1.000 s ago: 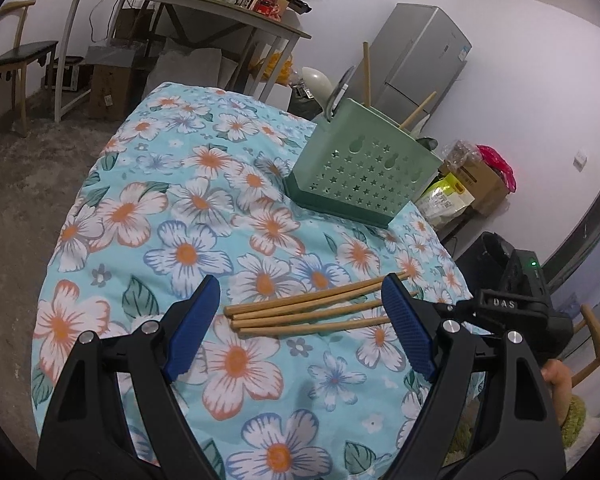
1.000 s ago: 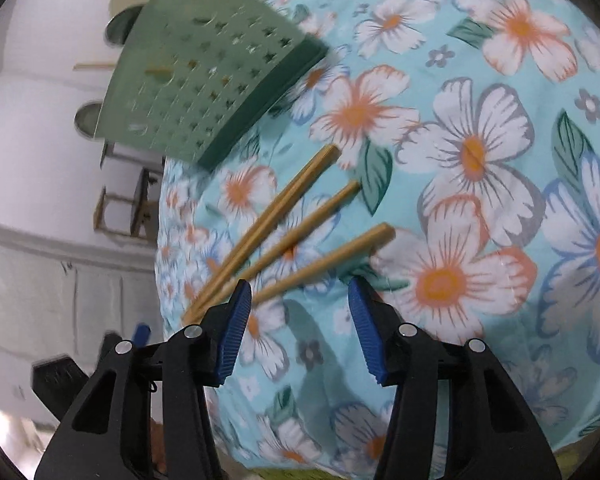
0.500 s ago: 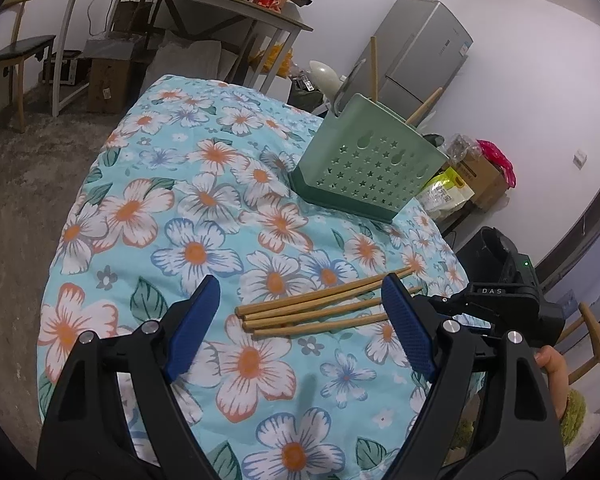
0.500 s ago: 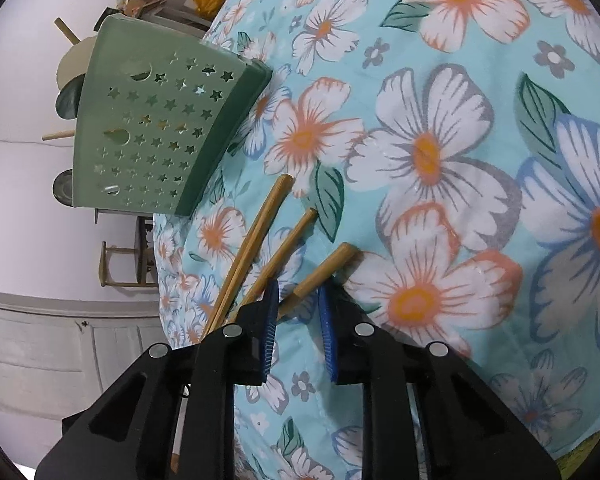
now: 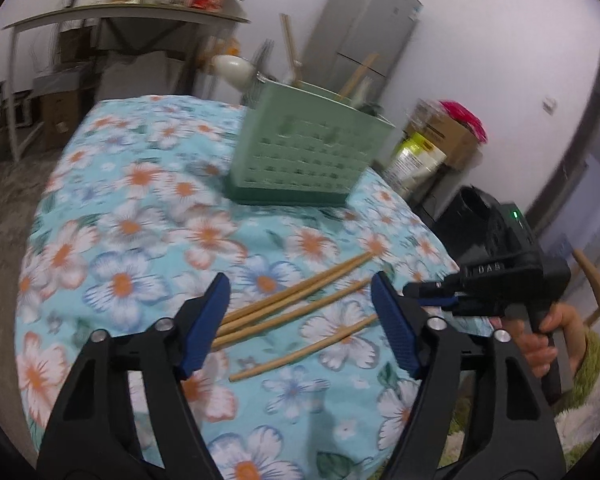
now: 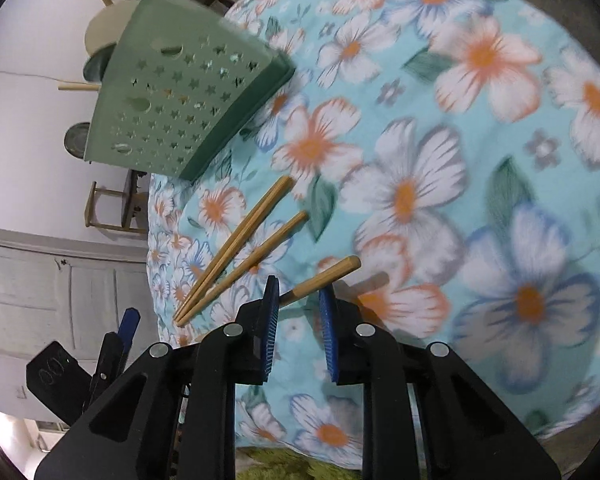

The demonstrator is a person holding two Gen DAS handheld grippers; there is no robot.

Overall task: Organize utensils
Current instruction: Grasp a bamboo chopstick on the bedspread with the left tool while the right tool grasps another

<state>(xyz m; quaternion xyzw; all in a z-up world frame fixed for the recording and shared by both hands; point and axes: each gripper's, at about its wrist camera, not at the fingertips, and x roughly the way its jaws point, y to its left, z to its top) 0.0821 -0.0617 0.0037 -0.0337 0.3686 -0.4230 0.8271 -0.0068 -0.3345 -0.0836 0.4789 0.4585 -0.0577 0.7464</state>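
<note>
Four chopsticks: three (image 6: 236, 248) lie on the floral cloth (image 6: 480, 128) near one green holder (image 6: 180, 96); the fourth (image 6: 326, 276) is clamped in the right gripper (image 6: 298, 320), raised. Left gripper (image 5: 300, 328), jaws just narrowing, grips nothing above the three.

Only readable text: "DAS" in pale letters on the black body of the right claw (image 5: 434, 294), seen from the left wrist. Other labels too blurred.
</note>
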